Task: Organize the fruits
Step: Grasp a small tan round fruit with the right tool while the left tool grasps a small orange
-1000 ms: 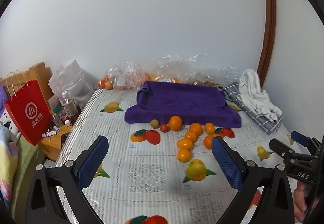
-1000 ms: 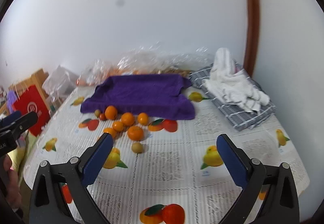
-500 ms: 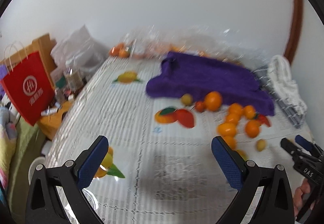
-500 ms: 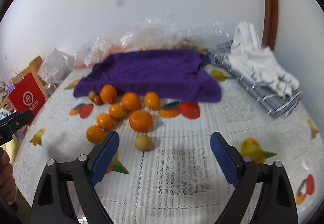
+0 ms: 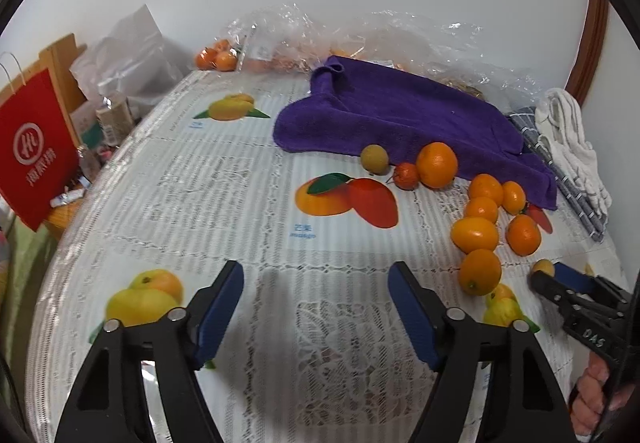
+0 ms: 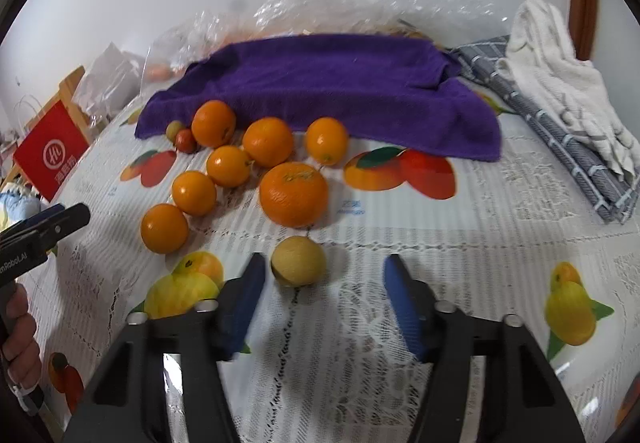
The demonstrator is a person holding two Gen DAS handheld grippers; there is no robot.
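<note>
1. The fruits lie loose on a tablecloth (image 6: 500,227) printed with fruit pictures: a cluster of oranges (image 6: 293,194) just in front of a purple towel (image 6: 320,87), with a small red fruit (image 6: 185,141) and a small tan fruit (image 6: 175,129) at the cluster's left end
2. One round tan fruit (image 6: 298,261) sits apart from the cluster on the near side, just below the largest orange; judged the item now being addressed
3. Right gripper (image 6: 324,293): the jaws have just been closing and stand partly spread; the tan fruit lies at the tips, close to the left finger (image 6: 244,299), with no pad pressing on it that the view shows, so it is not yet held
4. Left gripper (image 5: 316,307): the jaws have just been closing, stand partly spread over bare cloth, nothing between them; it sits well to the left of the fruits, judged to be kept clear of the right gripper's work
5. Orientation: the tan fruit is near-spherical, so no long axis or pointing direction can be stated; a dark line runs across its surface
6. Judgement: a round fruit on flat cloth may roll if one finger nudges it first, so centring before closing is advisable
7. Clear plastic bags (image 5: 360,31) holding more oranges lie behind the towel; folded cloths (image 6: 560,83) lie at the right
</note>
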